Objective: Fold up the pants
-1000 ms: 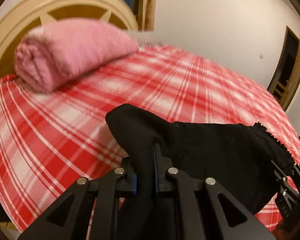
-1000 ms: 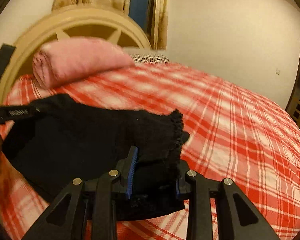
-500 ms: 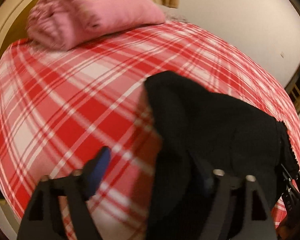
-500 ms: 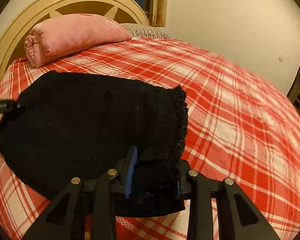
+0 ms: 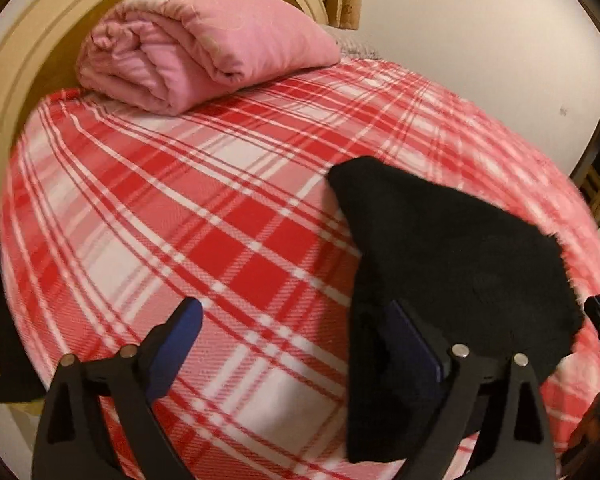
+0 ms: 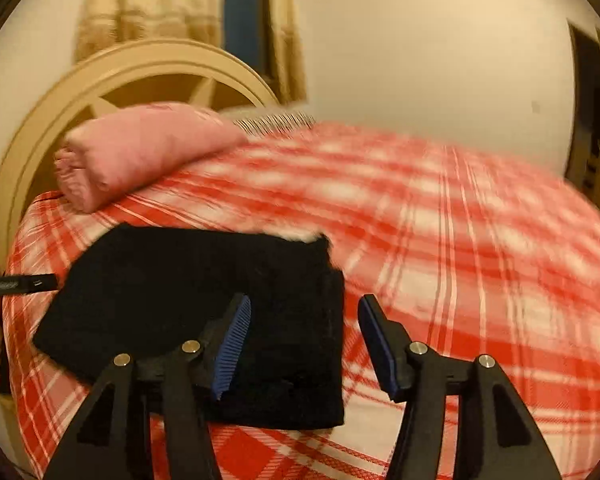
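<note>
The left gripper points steeply down at the bed, its 2 fingers filling the bottom of the left wrist view. Its jaws have just been opening and now stand very wide: the left blue pad hangs over bare plaid at lower left, while the right pad sits at the left edge of the black pants. Neither pad presses the cloth, so nothing is held.

The right gripper is tilted more gently downward. Its jaws have just been opening too and are about half spread. The ribbed left pad lies over the folded pants, and the right pad is just past the garment's right edge, above the bedspread. The right-hand strip of the pants lies between the 2 pads, apart from the right one; whether the left pad touches the cloth I cannot tell.

The pants lie folded into a flat black bundle on the red and white plaid bedspread, at lower left in the right wrist view and lower right in the left wrist view. A rolled pink blanket sits at upper left against the cream headboard.

The left gripper's finger, at the left edge of the right wrist view, carries small lettering too blurred to read.
</note>
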Demonstrator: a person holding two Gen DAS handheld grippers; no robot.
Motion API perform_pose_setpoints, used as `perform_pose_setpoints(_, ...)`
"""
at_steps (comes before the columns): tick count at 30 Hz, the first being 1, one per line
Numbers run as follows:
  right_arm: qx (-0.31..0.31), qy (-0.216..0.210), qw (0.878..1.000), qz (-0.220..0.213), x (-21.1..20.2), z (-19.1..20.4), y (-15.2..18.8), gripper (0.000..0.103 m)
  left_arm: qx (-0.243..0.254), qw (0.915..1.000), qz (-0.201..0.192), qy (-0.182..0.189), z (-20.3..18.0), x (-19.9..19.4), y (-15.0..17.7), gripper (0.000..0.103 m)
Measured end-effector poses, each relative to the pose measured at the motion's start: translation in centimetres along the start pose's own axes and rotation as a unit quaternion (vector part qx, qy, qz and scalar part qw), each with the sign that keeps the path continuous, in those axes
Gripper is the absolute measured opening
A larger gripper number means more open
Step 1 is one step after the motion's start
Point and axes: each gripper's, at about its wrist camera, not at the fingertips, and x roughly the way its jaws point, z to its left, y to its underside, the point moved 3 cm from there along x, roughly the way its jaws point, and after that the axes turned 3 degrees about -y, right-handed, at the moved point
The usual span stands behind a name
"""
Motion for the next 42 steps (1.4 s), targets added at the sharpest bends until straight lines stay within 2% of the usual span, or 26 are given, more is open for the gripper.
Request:
perform_pose_setpoints(2, -0.032, -0.004, 0.999, 0.001, -0.2, 1.5, -0.4, 0.048, -0.017, 0.9990, 0.013, 0.040, -0.6, 0.2, 0.4, 0.096)
perform_pose_setpoints(4, -0.031, -0.013, 0.999, 0.016, 0.6, 1.9, -0.3, 0.044, -0.012, 0.9987, 0.022, 0.045, -1.6, 0.7, 1.1, 0.096)
perform_pose_setpoints(7, 0.002, -0.032, 0.998, 0.061, 2.8, 1.2, 1.4, 0.041, -0.016, 0.9985, 0.052, 0.001, -2.1, 2.5, 2.8, 0.096)
perform_pose_setpoints(8, 0.010, -0.035, 0.997, 0.074, 3.2, 1.0, 2.2, 0.041, -0.016, 0.9992, 0.036, -0.007, -2.0, 2.3, 3.1, 0.097)
perform_pose_setpoints(10, 0.026, -0.048, 0.994, 0.099, 4.1, 0.3, 3.8, 0.041, -0.011, 0.9991, 0.029, -0.030, -2.0, 2.0, 3.4, 0.097)
perform_pose_setpoints(13, 0.031, -0.051, 0.993, 0.101, 4.0, 0.3, 3.8, 0.041, -0.010, 0.9987, 0.024, -0.044, -1.5, 1.9, 3.9, 0.100)
perform_pose_setpoints(16, 0.014, -0.045, 0.994, 0.103, 3.8, 0.7, 3.9, 0.041, -0.021, 0.9985, 0.029, -0.042, -0.6, 1.5, 4.1, 0.101)
perform_pose_setpoints(18, 0.009, -0.044, 0.995, 0.084, 2.7, 0.6, 3.0, 0.041, -0.028, 0.9984, 0.028, -0.040, 0.2, 0.8, 3.9, 0.101)
perform_pose_setpoints(22, 0.010, -0.027, 0.999, 0.020, 0.6, 0.0, -0.4, 0.041, 0.001, 0.9968, -0.027, -0.075, 0.1, -1.9, 2.0, 0.099)
perform_pose_setpoints(25, 0.011, -0.039, 0.999, 0.021, 2.1, 0.3, -2.6, 0.041, 0.008, 0.9968, -0.063, -0.049, -0.9, -2.8, -0.4, 0.099)
perform_pose_setpoints(28, 0.026, -0.056, 0.997, 0.047, 5.4, 0.6, -3.1, 0.041, 0.008, 0.9957, -0.092, -0.008, -3.0, -2.7, -2.4, 0.099)
perform_pose_setpoints(29, 0.035, -0.059, 0.996, 0.063, 6.8, 0.6, -2.9, 0.041, 0.014, 0.9957, -0.091, 0.001, -4.1, -2.1, -2.9, 0.099)
perform_pose_setpoints(32, 0.057, -0.049, 0.991, 0.107, 10.5, 0.0, -0.8, 0.041, 0.045, 0.9964, -0.070, -0.015, -6.5, 0.4, -3.2, 0.099)
perform_pose_setpoints(35, 0.078, -0.059, 0.990, 0.102, 11.2, -0.7, 0.3, 0.041, 0.052, 0.9973, -0.037, -0.037, -7.0, 3.2, -2.9, 0.099)
perform_pose_setpoints(38, 0.080, -0.057, 0.990, 0.102, 11.5, -0.7, 0.3, 0.042, 0.037, 0.9987, 0.001, -0.036, -5.9, 5.9, -2.3, 0.099)
perform_pose_setpoints(41, 0.076, -0.054, 0.991, 0.101, 11.4, -0.6, 0.3, 0.042, 0.007, 0.9997, 0.010, -0.019, -5.1, 6.0, -1.7, 0.101)
perform_pose_setpoints(42, 0.076, -0.054, 0.990, 0.102, 11.4, -0.6, 0.3, 0.042, 0.007, 0.9996, 0.012, -0.026, -5.0, 5.8, -1.7, 0.102)
